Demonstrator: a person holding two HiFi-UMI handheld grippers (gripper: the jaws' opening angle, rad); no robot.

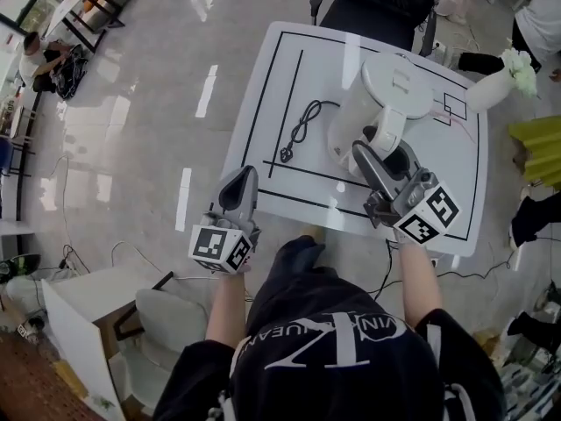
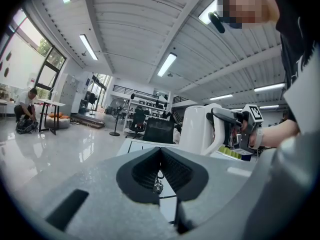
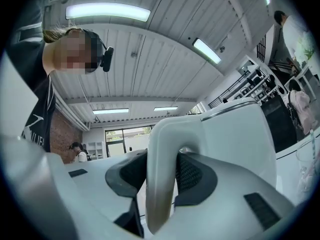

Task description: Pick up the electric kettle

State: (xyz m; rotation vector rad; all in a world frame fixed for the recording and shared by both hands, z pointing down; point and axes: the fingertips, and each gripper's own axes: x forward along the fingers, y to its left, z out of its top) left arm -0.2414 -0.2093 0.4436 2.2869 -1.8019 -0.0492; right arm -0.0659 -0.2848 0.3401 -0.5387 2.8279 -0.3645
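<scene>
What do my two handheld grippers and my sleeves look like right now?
Both are grey plastic. The left gripper and the right gripper each taper to two jaws lined with black ribbed pads. Each carries a white cube with black square markers. The person wears a black top with white lettering.

Smooth white plastic kettle on a glossy white table.

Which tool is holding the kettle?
The right tool: its jaws squeeze the white kettle by its handle. The left tool is shut, empty, apart from it.
</scene>
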